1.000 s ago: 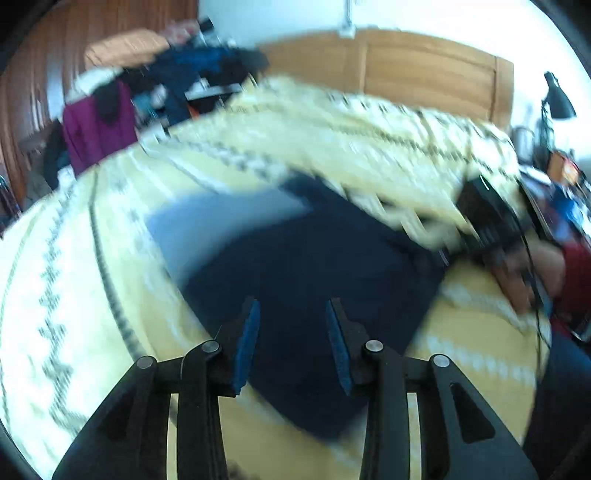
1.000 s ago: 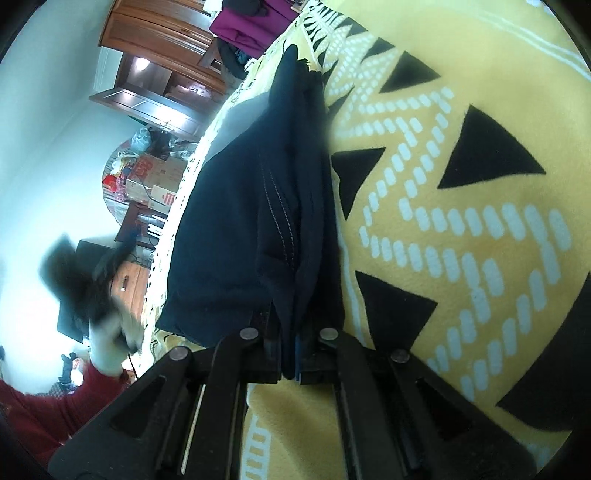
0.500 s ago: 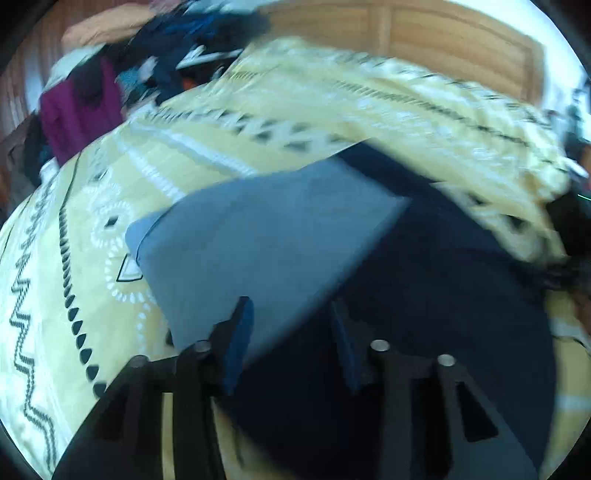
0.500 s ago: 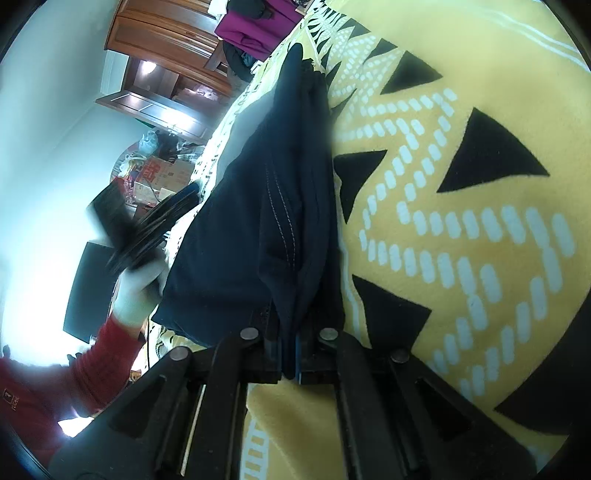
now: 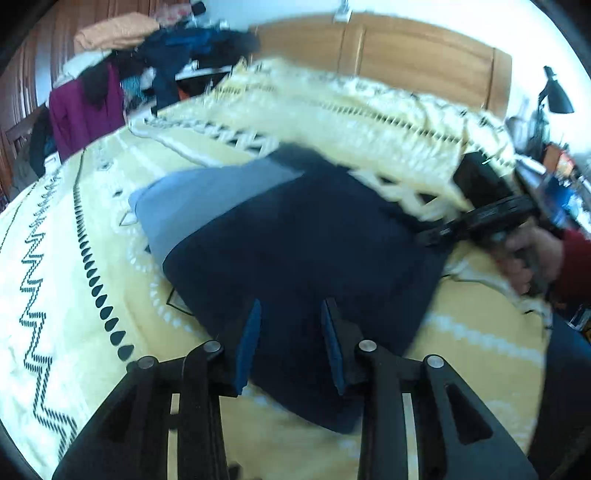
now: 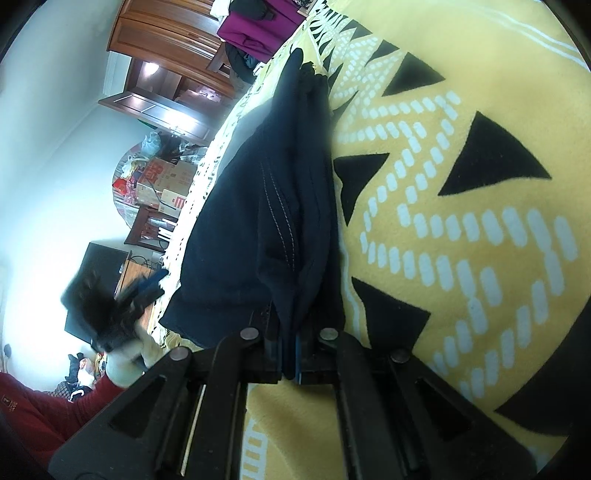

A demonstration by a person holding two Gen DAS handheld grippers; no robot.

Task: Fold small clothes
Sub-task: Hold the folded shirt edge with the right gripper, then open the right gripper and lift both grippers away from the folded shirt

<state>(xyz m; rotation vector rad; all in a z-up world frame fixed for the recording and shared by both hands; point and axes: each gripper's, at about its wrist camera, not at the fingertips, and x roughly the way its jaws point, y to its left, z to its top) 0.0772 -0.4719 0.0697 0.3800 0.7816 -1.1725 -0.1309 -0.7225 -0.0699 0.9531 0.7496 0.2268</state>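
Observation:
A dark navy garment [image 5: 303,251] lies folded on the yellow patterned blanket [image 5: 66,280], and a grey-blue part [image 5: 199,199] shows at its far left. My left gripper [image 5: 291,332] hovers open over the garment's near edge, blue pads apart, holding nothing. In the right wrist view my right gripper [image 6: 291,354] is shut on a bunched edge of the navy garment [image 6: 273,206]. The right gripper [image 5: 428,234] also shows at the cloth's right edge in the left wrist view, held by a hand in a red sleeve. The left gripper [image 6: 155,284] is blurred in the right wrist view.
A wooden headboard [image 5: 406,55] stands behind rumpled bedding [image 5: 351,122]. Piled clothes [image 5: 110,85] sit at the far left. At the right are a black lamp [image 5: 554,92] and a cluttered bedside. A wardrobe [image 6: 166,33] and boxes [image 6: 159,181] stand beyond the bed.
My left gripper swung over the grey-blue part and came back above the navy cloth's near edge, still open. The right gripper stayed shut on the garment's edge.

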